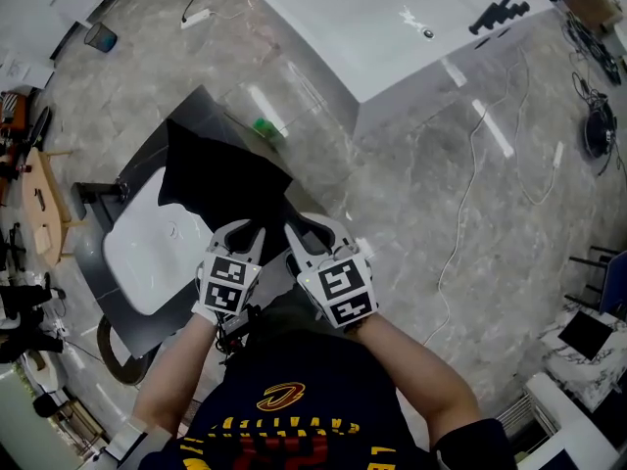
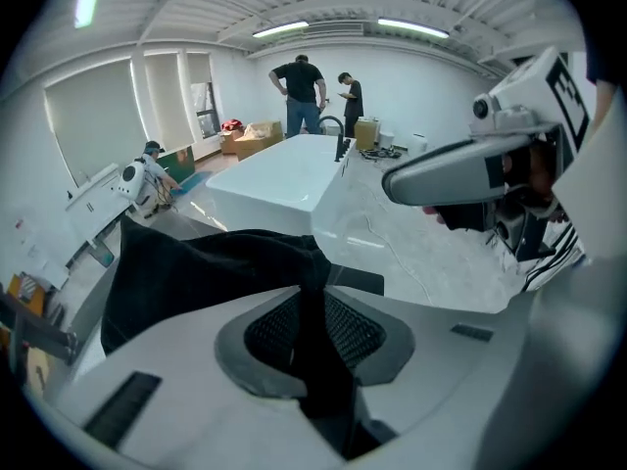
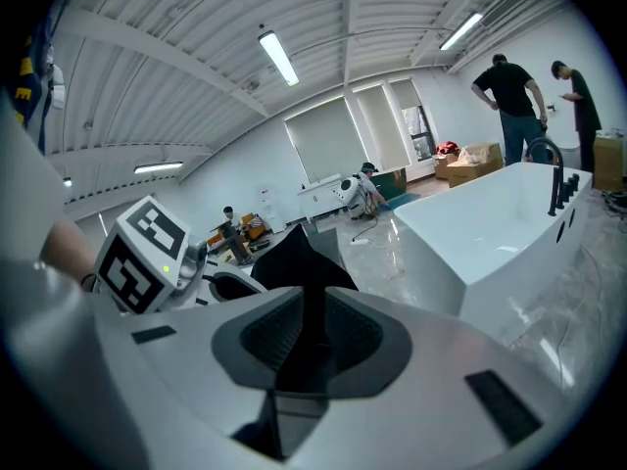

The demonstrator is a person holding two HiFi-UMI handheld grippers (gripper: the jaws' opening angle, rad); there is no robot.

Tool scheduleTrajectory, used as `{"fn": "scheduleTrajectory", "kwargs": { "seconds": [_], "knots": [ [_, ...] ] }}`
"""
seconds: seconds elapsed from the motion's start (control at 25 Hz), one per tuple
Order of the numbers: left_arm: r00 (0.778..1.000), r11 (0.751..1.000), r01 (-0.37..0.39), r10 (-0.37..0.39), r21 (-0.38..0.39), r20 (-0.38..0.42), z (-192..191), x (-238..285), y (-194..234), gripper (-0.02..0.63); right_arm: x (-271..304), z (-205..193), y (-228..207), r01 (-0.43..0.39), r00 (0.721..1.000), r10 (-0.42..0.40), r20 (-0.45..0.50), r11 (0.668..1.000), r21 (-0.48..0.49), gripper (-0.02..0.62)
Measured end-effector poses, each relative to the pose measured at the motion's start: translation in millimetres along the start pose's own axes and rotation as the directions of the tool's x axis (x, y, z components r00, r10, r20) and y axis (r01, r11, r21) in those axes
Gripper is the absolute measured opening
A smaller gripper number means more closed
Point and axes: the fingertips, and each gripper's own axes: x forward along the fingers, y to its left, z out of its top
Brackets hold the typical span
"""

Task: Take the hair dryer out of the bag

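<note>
You hold the black bag (image 1: 220, 179) by its near edge with both grips side by side, probably to spread its mouth. Your left hand-held gripper (image 2: 315, 306) is nearly closed, pinching bag fabric. Your right hand-held gripper (image 3: 306, 336) is clamped on a fold. The hair dryer is unseen, presumably inside the bag at 12 o'clock.

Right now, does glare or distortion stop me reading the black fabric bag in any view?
Head view: light streaks glare on the glossy marble floor; the black fabric bag is a featureless dark mass. Left gripper view and right gripper view: strong fisheye bending at the edges, bag near-black with little detail.
</note>
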Motion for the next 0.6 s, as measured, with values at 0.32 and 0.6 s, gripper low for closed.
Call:
{"fn": "scheduleTrajectory", "kwargs": {
  "seconds": [0.32,0.6],
  "knots": [
    [0.998,0.997,0.061,-0.062,-0.036,-0.011,-3,-10,3,0.057,6,-4,9,-0.007,1.000,0.007,-0.007,1.000,0.017,0.063],
    [0.996,0.994,0.084,-0.082,-0.070,0.025,6,-25,2,0.051,8,-14,14,-0.025,0.999,0.026,-0.037,0.999,0.021,0.063]
  ]
}}
